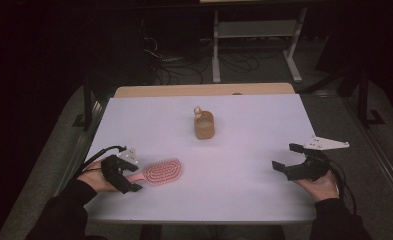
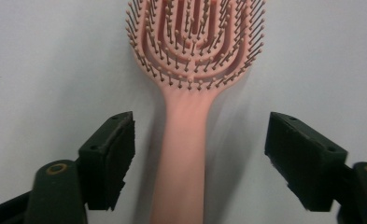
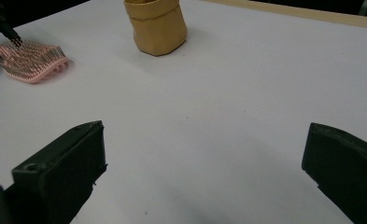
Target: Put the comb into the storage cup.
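A pink hairbrush (image 1: 162, 171) lies flat on the white table (image 1: 234, 195) at the front left, bristles up, with its handle pointing toward the person's left hand. My left gripper (image 1: 135, 177) is low over that handle. In the left gripper view the hairbrush (image 2: 190, 46) runs up between the jaws of the left gripper (image 2: 201, 135). They stand open on either side of the handle, with a gap at each pad. My right gripper (image 1: 285, 156) rests open at the front right with nothing between its jaws, as the right gripper view confirms (image 3: 207, 135).
A small tan pouch (image 1: 204, 126) stands upright at the table's middle back, with a small pale object (image 1: 197, 111) poking from its top. The pouch (image 3: 157, 28) and hairbrush (image 3: 31, 63) sit far off in the right gripper view. A wooden strip (image 1: 204, 90) borders the far edge.
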Tool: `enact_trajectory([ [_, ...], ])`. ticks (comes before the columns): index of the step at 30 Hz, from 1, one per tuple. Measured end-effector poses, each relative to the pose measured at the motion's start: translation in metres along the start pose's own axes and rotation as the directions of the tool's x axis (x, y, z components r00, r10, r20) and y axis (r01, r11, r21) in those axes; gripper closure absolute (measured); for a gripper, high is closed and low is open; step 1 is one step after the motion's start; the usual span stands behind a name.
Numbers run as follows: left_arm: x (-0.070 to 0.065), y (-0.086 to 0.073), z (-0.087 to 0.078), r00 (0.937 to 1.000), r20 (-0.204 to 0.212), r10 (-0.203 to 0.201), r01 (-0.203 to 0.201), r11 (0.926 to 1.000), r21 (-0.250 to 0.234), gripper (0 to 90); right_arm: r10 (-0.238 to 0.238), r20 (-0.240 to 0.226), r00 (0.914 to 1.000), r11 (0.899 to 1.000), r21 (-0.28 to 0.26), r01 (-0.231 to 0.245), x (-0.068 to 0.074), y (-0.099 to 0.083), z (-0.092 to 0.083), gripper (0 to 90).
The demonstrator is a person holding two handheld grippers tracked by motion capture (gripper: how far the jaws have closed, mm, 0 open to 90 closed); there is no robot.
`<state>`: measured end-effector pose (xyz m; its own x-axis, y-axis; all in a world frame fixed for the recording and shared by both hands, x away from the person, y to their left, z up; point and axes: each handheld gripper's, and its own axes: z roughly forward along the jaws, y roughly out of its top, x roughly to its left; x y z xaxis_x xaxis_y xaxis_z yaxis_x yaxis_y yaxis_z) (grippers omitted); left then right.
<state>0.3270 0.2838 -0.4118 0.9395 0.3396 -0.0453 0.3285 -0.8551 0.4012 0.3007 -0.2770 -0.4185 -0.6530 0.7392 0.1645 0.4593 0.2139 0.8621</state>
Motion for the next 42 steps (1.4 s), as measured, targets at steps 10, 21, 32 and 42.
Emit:
enact_trajectory([
  [10,0.004,0.000,0.003,0.9995,-0.017,-0.027,0.027,0.9996,0.008,47.5,0.000,0.000,1.0000,1.000,0.000,0.000,0.000,0.000,0.000,0.0],
  [21,0.001,0.003,0.007,0.9981,-0.061,0.011,-0.008,0.9991,0.041,67.6,0.000,-0.001,1.0000,1.000,-0.001,0.000,0.000,0.000,0.000,0.0],
  [32,-0.003,0.011,-0.002,0.9956,-0.088,0.033,-0.035,0.9992,-0.020,69.6,0.002,0.000,1.0000,1.000,-0.003,-0.002,0.000,0.000,0.000,0.0],
  [42,-0.002,0.012,-0.009,0.9951,-0.098,0.011,-0.017,0.9980,-0.061,69.7,0.002,-0.001,1.0000,1.000,-0.004,-0.002,0.000,0.000,0.000,0.0],
])
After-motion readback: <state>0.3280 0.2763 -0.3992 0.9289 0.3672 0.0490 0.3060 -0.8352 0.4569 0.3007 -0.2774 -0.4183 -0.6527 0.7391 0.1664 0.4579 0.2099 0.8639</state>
